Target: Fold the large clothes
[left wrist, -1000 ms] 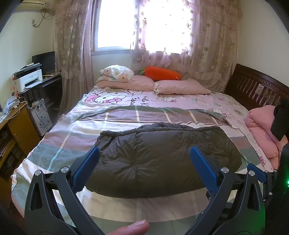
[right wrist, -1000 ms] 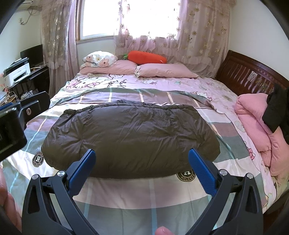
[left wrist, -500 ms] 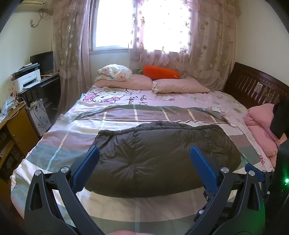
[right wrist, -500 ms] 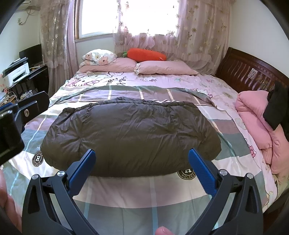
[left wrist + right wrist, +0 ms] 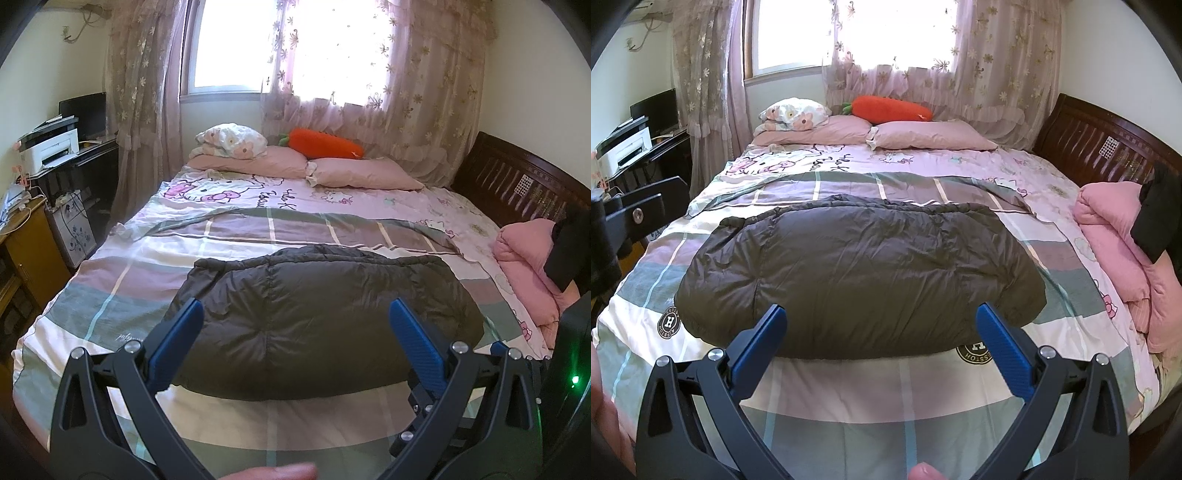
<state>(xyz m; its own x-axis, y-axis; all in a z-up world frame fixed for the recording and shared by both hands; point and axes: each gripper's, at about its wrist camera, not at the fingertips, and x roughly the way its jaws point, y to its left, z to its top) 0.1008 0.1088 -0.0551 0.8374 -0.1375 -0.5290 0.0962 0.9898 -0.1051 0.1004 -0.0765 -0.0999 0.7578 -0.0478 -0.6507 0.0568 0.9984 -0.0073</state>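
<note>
**Puffy jacket, both grippers empty — slip and spring-back risk**

Left gripper: fingers spread wide, holding nothing, above the near edge of the dark puffer jacket. The jacket lies in a wide folded bundle across the plaid bedspread, mid-bed. Right gripper: fingers also spread, empty, near the jacket's front hem. Likely risks: slick shell slips from a shallow pinch; padding springs open; jaws snag the bedspread underneath.
</note>
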